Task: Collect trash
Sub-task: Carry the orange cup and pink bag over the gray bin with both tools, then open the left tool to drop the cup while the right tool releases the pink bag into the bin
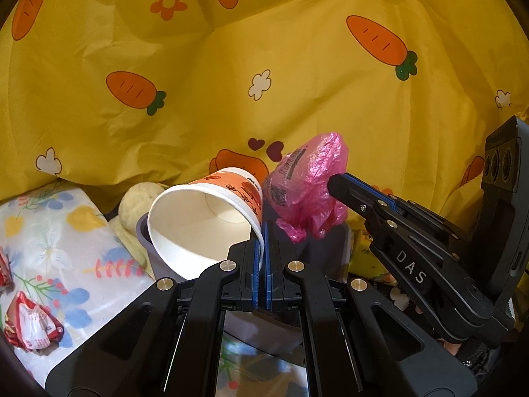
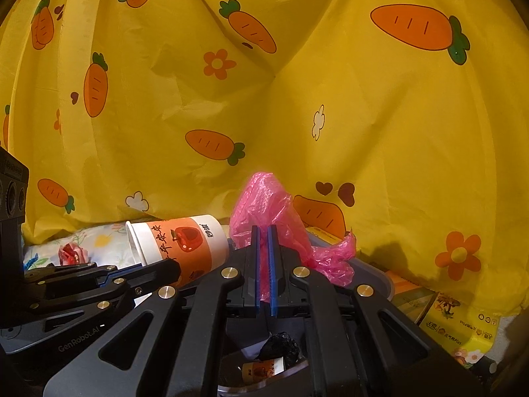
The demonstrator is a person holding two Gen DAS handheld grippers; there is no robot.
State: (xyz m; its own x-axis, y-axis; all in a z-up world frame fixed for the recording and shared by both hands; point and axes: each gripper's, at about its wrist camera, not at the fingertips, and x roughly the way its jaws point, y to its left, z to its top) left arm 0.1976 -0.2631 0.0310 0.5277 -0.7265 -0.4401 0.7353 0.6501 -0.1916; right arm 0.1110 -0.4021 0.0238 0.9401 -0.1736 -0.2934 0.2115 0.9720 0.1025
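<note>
My left gripper (image 1: 263,231) is shut on the rim of an orange-and-white paper cup (image 1: 205,218), held tilted with its mouth toward the camera, over a grey bin (image 1: 155,251). In the right wrist view the cup (image 2: 185,244) lies on its side, and the left gripper (image 2: 172,269) comes in from the left. My right gripper (image 2: 263,231) is shut on a crumpled pink plastic bag (image 2: 264,205), held up beside the cup. In the left wrist view the bag (image 1: 307,182) sits at the right gripper's tip (image 1: 334,182), over the bin.
A yellow carrot-print cloth (image 1: 264,66) hangs behind everything. A floral tablecloth (image 1: 66,231) at left carries red snack wrappers (image 1: 29,321). A pale soft toy (image 1: 135,205) lies by the bin. Yellow cartons (image 2: 463,327) lie at right. The bin's bottom (image 2: 264,364) holds a small cup and black trash.
</note>
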